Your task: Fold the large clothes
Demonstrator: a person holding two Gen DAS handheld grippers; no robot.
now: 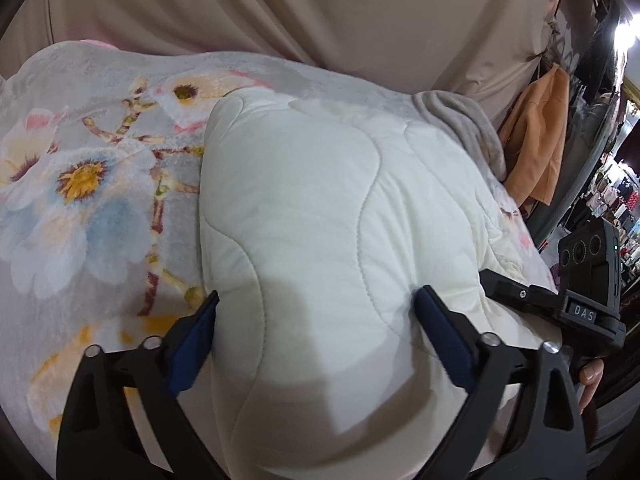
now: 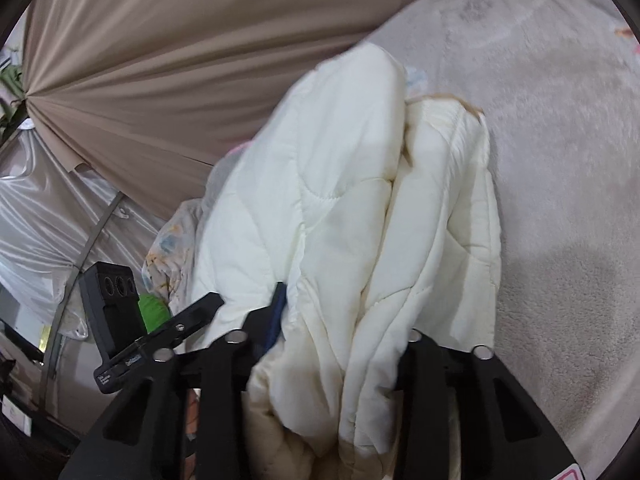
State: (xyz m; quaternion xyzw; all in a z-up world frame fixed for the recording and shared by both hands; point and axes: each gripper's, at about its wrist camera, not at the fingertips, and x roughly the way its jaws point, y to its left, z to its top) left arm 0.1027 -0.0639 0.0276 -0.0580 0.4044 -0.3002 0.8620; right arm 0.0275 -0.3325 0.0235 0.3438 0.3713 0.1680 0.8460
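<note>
Beige curtain (image 1: 280,12) hangs in long soft folds behind a bed spread with a plush grey floral blanket (image 1: 80,184), its pile printed with pale blue and pink blossoms on brown twigs. On that blanket lies the white quilted coat (image 1: 320,216), a puffy padded thing with wavy stitch lines and a smooth, slightly shiny shell. Seen from the left wrist, its long axis runs from the near edge of the bed away toward the curtain, and its near end swells up between the fingers of the left gripper (image 1: 316,320). Those fingers stand wide apart, their blue pads (image 1: 448,340) lying against either flank of the padding without pinching it, so this hand is released. The right gripper (image 2: 344,312) is the one that has the cloth: a thick bunch of the coat's layers, creamier where the lining shows, is gathered between its fingers and rises away from them toward the far side, and it appears clenched on that bunch, though the right-hand finger is buried in the folds. The coming fold looks to turn on this: the held bunch sits at the near right of the coat, so carrying it across or along the long axis would fall to the right hand. An orange garment (image 1: 536,140) hangs at the far right.
</note>
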